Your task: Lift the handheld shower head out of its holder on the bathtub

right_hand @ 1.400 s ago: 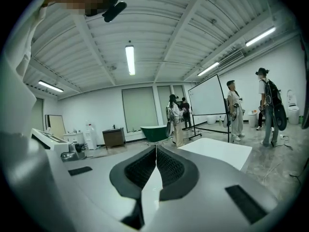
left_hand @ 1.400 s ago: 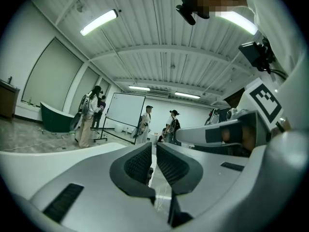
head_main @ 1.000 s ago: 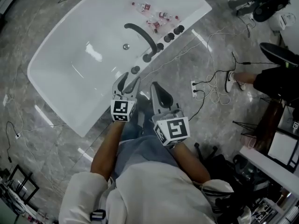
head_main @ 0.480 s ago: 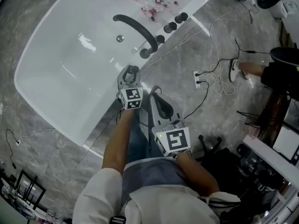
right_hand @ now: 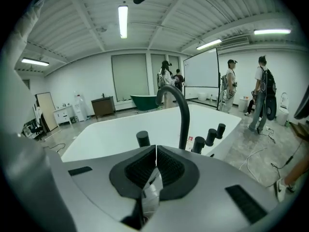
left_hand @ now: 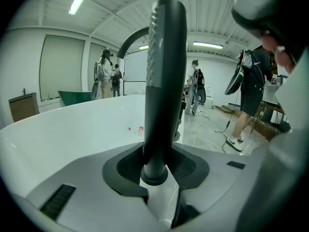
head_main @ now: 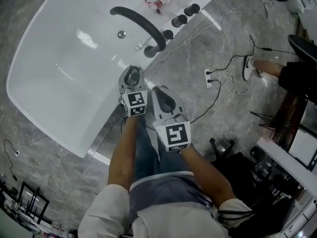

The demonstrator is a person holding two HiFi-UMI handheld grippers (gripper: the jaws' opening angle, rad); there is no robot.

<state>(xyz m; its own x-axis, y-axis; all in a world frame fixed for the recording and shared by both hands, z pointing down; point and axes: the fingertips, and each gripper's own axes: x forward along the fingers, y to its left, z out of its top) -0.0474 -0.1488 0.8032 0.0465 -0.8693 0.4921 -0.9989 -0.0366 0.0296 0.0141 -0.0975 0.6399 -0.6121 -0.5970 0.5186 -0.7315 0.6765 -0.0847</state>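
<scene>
Left gripper view shows your left hand-held gripper point(left_hand: 156, 158), jaws just closing, clasping the single shower head point(left_hand: 164, 81), upright on the bathtub point(head_main: 59, 83) rim. Your right hand-held gripper point(right_hand: 155, 153) is clenched, empty. One spout point(head_main: 138, 21), three knobs point(head_main: 179, 20); labels on the bottles point(head_main: 153, 3) unreadable.

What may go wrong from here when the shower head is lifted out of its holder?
The left gripper has just been closing its jaws low on the tall black handheld shower head. Held there, it may tilt or slip. The black curved faucet spout stands nearby on the same rim, so a swinging lift may hit that spout.
</scene>
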